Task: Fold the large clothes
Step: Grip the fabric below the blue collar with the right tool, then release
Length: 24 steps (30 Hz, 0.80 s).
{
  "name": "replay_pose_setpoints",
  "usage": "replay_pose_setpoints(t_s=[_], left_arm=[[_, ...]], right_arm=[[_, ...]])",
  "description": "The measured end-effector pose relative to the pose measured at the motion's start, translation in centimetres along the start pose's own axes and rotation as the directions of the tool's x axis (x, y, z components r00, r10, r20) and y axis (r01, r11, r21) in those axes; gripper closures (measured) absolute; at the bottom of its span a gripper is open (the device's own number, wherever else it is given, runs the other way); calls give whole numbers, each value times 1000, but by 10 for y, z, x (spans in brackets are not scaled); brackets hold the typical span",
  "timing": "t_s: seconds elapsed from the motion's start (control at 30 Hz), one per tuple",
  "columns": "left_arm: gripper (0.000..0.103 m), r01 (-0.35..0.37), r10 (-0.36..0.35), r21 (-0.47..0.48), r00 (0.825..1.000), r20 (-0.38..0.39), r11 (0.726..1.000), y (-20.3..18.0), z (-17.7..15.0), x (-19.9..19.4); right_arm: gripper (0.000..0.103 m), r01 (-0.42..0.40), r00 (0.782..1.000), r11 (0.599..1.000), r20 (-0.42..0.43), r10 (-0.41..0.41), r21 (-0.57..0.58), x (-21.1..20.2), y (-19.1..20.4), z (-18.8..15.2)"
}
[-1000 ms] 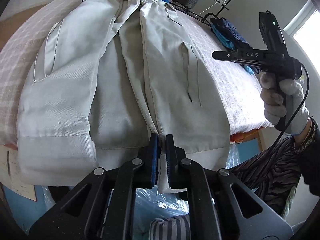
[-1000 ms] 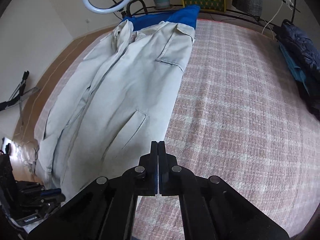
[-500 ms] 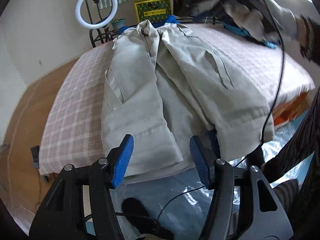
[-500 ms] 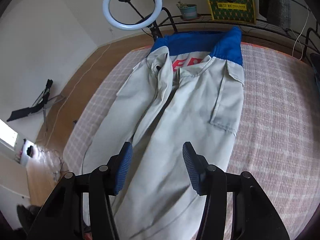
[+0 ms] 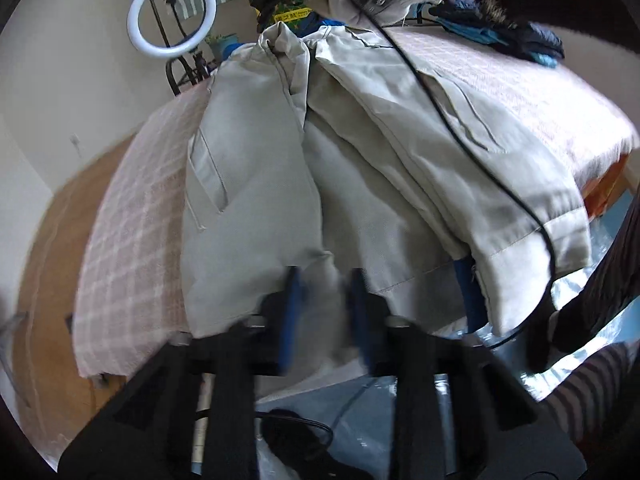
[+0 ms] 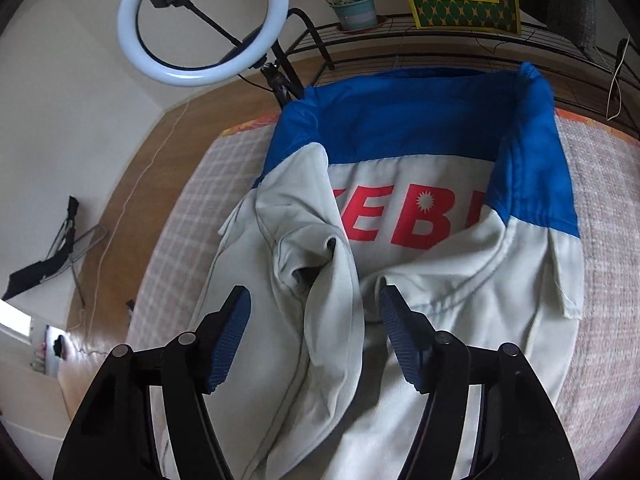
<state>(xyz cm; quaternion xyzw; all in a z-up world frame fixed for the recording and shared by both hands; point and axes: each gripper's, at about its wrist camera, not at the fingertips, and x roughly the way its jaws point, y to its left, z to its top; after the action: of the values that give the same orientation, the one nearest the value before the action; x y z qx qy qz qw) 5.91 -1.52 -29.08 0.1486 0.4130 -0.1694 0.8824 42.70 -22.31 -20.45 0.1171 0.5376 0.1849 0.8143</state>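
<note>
- The large pale-grey cotton work jacket with a blue yoke and red lettering [image 6: 420, 320] lies front-up and open along the bed with the pink-and-white checked cover [image 5: 120, 248]; its hem hangs over the near edge in the left wrist view, and its collar end is near the far edge in the right wrist view.
- The left gripper [image 5: 324, 300] is at the hem end, its 2 blue-padded fingers spread with a fold of hem cloth between them; the view is blurred, so I cannot tell whether the pads touch the cloth.
- The right gripper [image 6: 314, 336] hovers over the collar end, jaws wide apart on either side of the raised lapel ridge, holding nothing.
- Judged from its creases and stitched seams, the fabric looks like mid-weight woven twill: soft and limp, not slippery, not fragile, but bulky enough to sag and drag when lifted.
- Good holds are probably the doubled hem band, the collar and the stitched front placket, where layers are thick and will not slip from the pads; a single layer mid-panel would likely just tent up.
- A black cable [image 5: 460, 128] trails across the right front panel and could snag during a fold.
- A white ring light on a black stand [image 6: 200, 20] stands beyond the bed.
</note>
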Motion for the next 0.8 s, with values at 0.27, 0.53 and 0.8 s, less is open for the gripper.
replay_pose_setpoints(t_s=[0.27,0.53,0.8], left_arm=[[95,98,-95,-85,995,40,992,14,7,-23],[96,295,-273,-215,954,127,931,30,24,-59],[97,343,-345,-65,938,-20,937,-33,22,-3]], right_arm=[[93,45,997,999,-65,-45,1,44,1,6],[98,61,998,996,27,-60,-59,-20,-11,17],[98,201,979,974,-7,-202,-106,27,-36,2]])
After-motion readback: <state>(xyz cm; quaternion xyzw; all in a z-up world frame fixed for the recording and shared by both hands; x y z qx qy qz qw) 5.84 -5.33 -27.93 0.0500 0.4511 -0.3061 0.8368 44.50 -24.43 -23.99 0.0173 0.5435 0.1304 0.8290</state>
